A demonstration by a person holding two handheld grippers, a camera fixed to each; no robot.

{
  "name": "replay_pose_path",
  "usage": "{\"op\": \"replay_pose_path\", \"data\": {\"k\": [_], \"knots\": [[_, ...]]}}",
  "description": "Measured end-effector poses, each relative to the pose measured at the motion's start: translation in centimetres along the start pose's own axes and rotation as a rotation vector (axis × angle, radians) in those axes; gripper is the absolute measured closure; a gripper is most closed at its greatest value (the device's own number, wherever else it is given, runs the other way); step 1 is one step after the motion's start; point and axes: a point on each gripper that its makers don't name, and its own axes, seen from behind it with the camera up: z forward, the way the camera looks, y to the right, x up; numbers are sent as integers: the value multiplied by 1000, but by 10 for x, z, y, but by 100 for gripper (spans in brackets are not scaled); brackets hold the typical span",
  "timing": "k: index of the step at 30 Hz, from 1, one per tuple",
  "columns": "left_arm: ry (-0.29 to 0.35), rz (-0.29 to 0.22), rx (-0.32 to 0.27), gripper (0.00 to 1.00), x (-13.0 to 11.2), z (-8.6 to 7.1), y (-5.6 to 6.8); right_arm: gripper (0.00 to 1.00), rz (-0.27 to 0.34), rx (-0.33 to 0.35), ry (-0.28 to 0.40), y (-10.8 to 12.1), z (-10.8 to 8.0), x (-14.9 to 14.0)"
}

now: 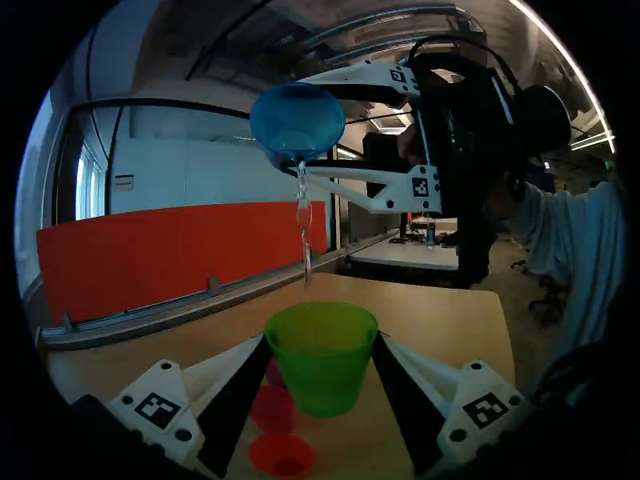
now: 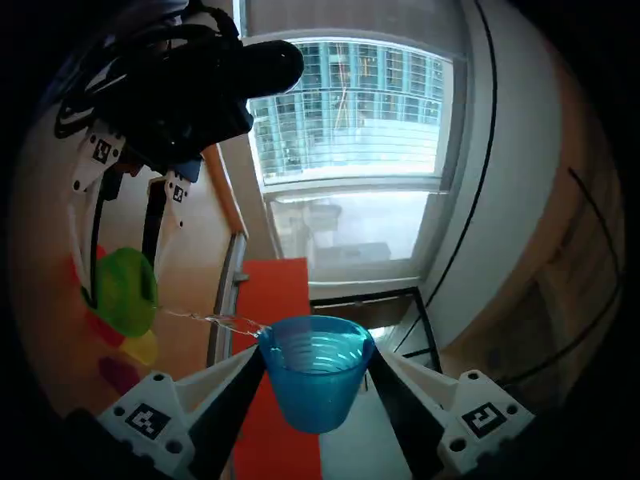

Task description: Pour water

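Clamped the green cup [image 1: 322,364] upright in the left gripper [image 1: 320,346]. Pinched the blue cup [image 2: 316,372] in the right gripper [image 2: 317,352], tipped above the green cup, sending a thin stream [image 1: 304,224] into it. Risked spilling beside the green cup through sway or steeper tilt.

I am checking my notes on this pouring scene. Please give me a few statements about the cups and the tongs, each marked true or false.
1. The left tongs grip a green cup. True.
2. The blue cup stands upright on the table. False: the right tongs hold it tilted in the air.
3. Water runs from the blue cup toward the green cup. True.
4. The partition behind the table is green. False: it is orange.
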Motion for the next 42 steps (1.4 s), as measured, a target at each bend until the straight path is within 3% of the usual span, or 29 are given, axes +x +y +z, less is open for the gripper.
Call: {"op": "replay_pose_path", "data": {"k": [42], "knots": [[9,-4,8,13,2,2,-2,10,-195,-23,29,4,5,27]]}}
